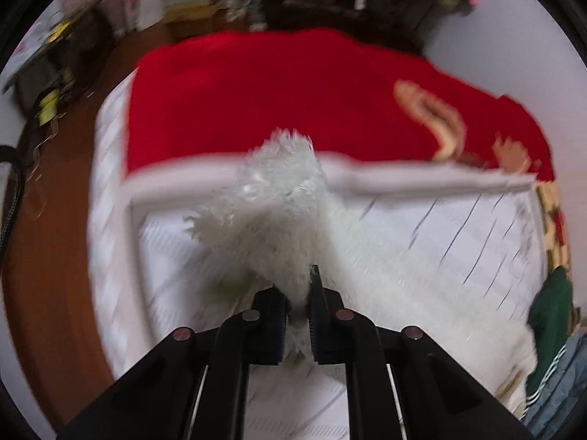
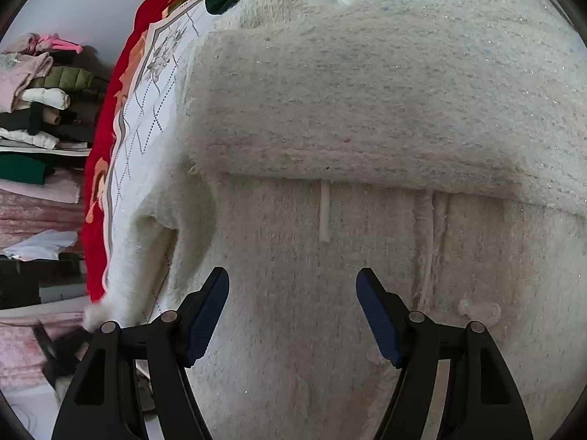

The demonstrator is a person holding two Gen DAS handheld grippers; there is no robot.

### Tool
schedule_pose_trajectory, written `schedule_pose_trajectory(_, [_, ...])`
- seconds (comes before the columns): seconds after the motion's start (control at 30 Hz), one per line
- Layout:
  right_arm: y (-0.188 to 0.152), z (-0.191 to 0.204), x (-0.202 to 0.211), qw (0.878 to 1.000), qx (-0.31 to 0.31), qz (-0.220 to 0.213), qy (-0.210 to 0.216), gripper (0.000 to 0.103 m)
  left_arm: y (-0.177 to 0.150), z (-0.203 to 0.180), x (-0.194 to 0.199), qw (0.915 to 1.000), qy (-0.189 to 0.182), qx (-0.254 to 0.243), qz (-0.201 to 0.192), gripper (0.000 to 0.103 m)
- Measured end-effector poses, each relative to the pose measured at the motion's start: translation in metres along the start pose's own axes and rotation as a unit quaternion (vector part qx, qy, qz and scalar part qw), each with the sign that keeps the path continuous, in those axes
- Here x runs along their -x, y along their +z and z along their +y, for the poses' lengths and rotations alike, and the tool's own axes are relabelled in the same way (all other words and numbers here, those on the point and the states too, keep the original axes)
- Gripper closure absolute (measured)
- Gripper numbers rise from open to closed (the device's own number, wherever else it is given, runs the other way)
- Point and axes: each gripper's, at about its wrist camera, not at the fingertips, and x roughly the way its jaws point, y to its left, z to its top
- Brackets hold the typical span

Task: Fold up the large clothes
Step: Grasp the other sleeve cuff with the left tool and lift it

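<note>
From where I stand, nothing here can be read: no words, brand names, numbers or signs show in either view. The white tab (image 2: 324,211) sewn inside the fluffy white garment (image 2: 367,110) looks blank, as far as the fisheye view lets me tell. The yellow-and-black items (image 1: 49,104) at the edge of the left view may carry print, but they are too blurred to make out.

Motion-blurred red blanket (image 1: 293,102); sweater (image 2: 367,110) cut off by frame edge.
</note>
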Motion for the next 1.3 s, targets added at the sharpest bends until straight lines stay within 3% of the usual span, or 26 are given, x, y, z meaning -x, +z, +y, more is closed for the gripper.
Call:
schedule_pose_trajectory(0.1, [-0.002, 0.004, -0.005, 1.0, -0.001, -0.002, -0.012, 0.029, 0.023, -0.004, -0.03, 0.9996, -0.019, -0.018, 0.01, 0.096])
schedule_pose_trajectory(0.27, [0.0, 0.004, -0.014, 0.999, -0.03, -0.001, -0.024, 0.029, 0.009, 0.0, -0.051, 0.9959, -0.044, -0.044, 0.066, 0.082])
schedule_pose_trajectory(0.33, [0.002, 0.006, -0.016, 0.999, -0.038, -0.001, -0.025, 0.029, -0.008, 0.008, -0.053, 0.993, -0.08, -0.027, 0.083, 0.059])
schedule_pose_trajectory(0.43, [0.004, 0.011, -0.022, 0.999, -0.035, 0.003, -0.028, 0.029, -0.019, 0.018, -0.057, 0.9866, -0.143, 0.025, 0.074, 0.036])
schedule_pose_trajectory(0.53, [0.006, 0.018, -0.027, 0.999, -0.032, 0.007, -0.03, 0.029, -0.016, 0.013, -0.059, 0.985, -0.146, 0.053, 0.074, 0.033])
schedule_pose_trajectory(0.6, [0.008, 0.022, -0.03, 0.999, -0.035, 0.01, -0.029, 0.029, -0.015, 0.014, -0.054, 0.9823, -0.152, 0.076, 0.079, 0.035])
schedule_pose_trajectory(0.67, [0.009, 0.026, -0.032, 0.999, -0.037, 0.012, -0.026, 0.029, -0.014, 0.011, -0.042, 0.9809, -0.171, 0.071, 0.06, 0.038])
schedule_pose_trajectory(0.7, [0.009, 0.028, -0.032, 0.999, -0.036, 0.012, -0.026, 0.029, -0.014, 0.011, -0.034, 0.9835, -0.166, 0.055, 0.047, 0.06])
schedule_pose_trajectory(0.73, [0.009, 0.031, -0.033, 0.999, -0.035, 0.013, -0.026, 0.029, -0.014, 0.01, -0.031, 0.9867, -0.152, 0.041, 0.041, 0.092])
schedule_pose_trajectory(0.77, [0.009, 0.034, -0.035, 0.999, -0.031, 0.013, -0.027, 0.029, -0.013, 0.012, -0.029, 0.9887, -0.142, 0.031, 0.037, 0.097])
schedule_pose_trajectory(0.9, [0.01, 0.041, -0.042, 0.999, -0.021, 0.017, -0.035, 0.029, -0.001, 0.009, -0.032, 0.9867, -0.157, 0.024, 0.032, 0.097])
schedule_pose_trajectory(1.03, [0.012, 0.041, -0.045, 0.999, -0.026, 0.015, -0.037, 0.029, 0.02, -0.016, -0.018, 0.9804, -0.197, -0.005, -0.001, 0.098])
schedule_pose_trajectory(1.23, [0.017, 0.043, -0.046, 0.999, -0.027, 0.011, -0.033, 0.029, 0.055, -0.058, 0.031, 0.9456, -0.315, -0.033, -0.073, 0.098])
schedule_pose_trajectory(1.27, [0.018, 0.043, -0.047, 0.999, -0.027, 0.012, -0.034, 0.029, 0.057, -0.056, 0.033, 0.9449, -0.316, -0.036, -0.076, 0.097])
schedule_pose_trajectory(1.3, [0.019, 0.042, -0.047, 0.999, -0.026, 0.014, -0.035, 0.029, 0.057, -0.057, 0.028, 0.951, -0.297, -0.041, -0.075, 0.09])
